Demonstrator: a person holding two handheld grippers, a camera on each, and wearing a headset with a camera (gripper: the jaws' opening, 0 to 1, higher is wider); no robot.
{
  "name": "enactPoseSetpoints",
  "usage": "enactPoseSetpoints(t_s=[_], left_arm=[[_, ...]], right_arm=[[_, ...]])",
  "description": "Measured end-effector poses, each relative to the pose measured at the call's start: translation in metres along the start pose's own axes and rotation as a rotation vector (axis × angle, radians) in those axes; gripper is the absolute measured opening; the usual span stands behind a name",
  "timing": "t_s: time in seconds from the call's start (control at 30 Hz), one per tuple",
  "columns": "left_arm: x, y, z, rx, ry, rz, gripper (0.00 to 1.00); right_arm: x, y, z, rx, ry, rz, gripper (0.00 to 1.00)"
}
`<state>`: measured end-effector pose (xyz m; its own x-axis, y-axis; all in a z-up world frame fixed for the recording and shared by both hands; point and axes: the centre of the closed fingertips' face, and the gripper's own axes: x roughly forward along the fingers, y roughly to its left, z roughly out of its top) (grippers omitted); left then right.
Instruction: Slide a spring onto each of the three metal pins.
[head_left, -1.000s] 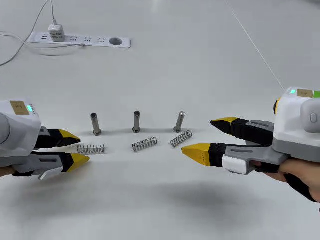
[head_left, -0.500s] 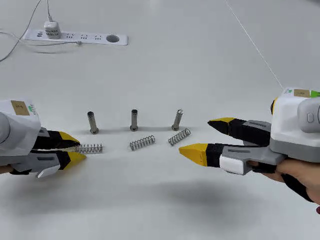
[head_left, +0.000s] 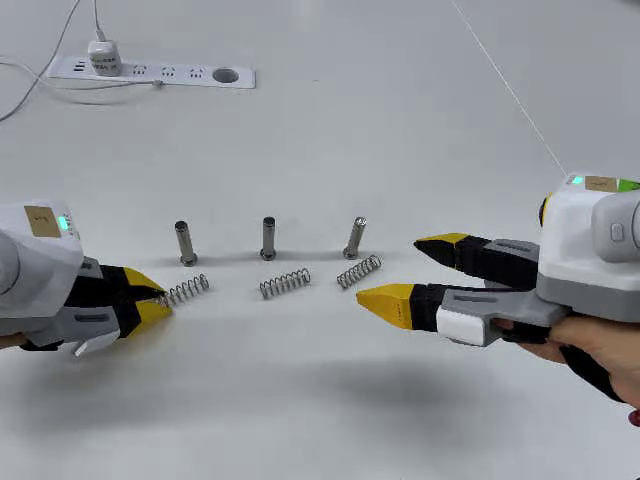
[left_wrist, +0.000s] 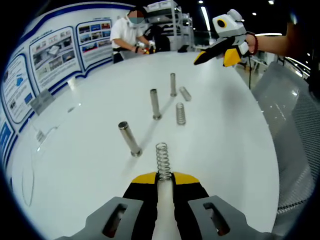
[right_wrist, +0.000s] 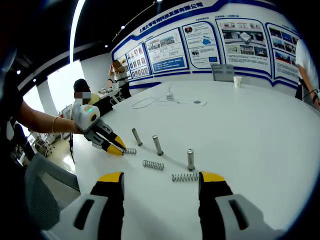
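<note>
Three short metal pins stand in a row on the white table: left pin (head_left: 185, 243), middle pin (head_left: 268, 238), right pin (head_left: 355, 238), which leans slightly. In front of them lie the middle spring (head_left: 285, 283) and the right spring (head_left: 359, 271). My left gripper (head_left: 155, 298) is shut on the near end of the left spring (head_left: 187, 289), which points toward the left pin. In the left gripper view the spring (left_wrist: 162, 159) sticks out ahead of the gripper (left_wrist: 161, 176), just right of the nearest pin (left_wrist: 129, 138). My right gripper (head_left: 390, 268) hangs open beside the right spring, holding nothing.
A white power strip (head_left: 150, 75) with a plugged charger lies at the far left of the table. A thin white cable (head_left: 510, 90) runs diagonally at the far right. People stand beyond the table (left_wrist: 128, 30) in the gripper views.
My left gripper has shut on the left spring's end, and the spring now angles up toward the left pin. The right gripper has barely moved.
</note>
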<state>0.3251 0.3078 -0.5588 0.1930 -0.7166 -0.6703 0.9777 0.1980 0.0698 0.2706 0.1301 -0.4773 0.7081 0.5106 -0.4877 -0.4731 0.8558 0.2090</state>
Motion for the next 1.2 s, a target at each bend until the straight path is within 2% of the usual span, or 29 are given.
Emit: enactPoseSetpoints(t_s=[0.23, 0.4, 0.67, 0.73, 0.83, 1.0, 1.07, 1.2], left_arm=[[-0.003, -0.004, 0.01, -0.016, -0.048, 0.009, 0.09], [-0.009, -0.008, 0.024, -0.055, -0.113, 0.023, 0.09], [-0.017, -0.022, 0.044, -0.086, -0.186, 0.049, 0.09], [-0.017, -0.026, 0.046, -0.078, -0.187, 0.055, 0.09], [-0.02, -0.032, 0.054, -0.094, -0.217, 0.068, 0.09], [-0.027, -0.035, 0.07, -0.117, -0.279, 0.11, 0.09], [-0.028, -0.037, 0.074, -0.121, -0.29, 0.115, 0.09], [-0.032, -0.039, 0.086, -0.136, -0.338, 0.135, 0.09]], right_arm=[[0.0, 0.001, 0.001, 0.005, -0.003, 0.0, 0.61], [0.0, 0.006, 0.007, 0.027, -0.027, 0.007, 0.61], [0.007, 0.021, 0.021, 0.073, -0.07, 0.036, 0.58], [0.009, 0.025, 0.023, 0.08, -0.073, 0.047, 0.56], [0.012, 0.032, 0.024, 0.103, -0.077, 0.065, 0.55], [0.017, 0.04, 0.031, 0.156, -0.103, 0.088, 0.52], [0.018, 0.042, 0.033, 0.176, -0.113, 0.093, 0.51], [0.022, 0.048, 0.039, 0.212, -0.134, 0.107, 0.47]])
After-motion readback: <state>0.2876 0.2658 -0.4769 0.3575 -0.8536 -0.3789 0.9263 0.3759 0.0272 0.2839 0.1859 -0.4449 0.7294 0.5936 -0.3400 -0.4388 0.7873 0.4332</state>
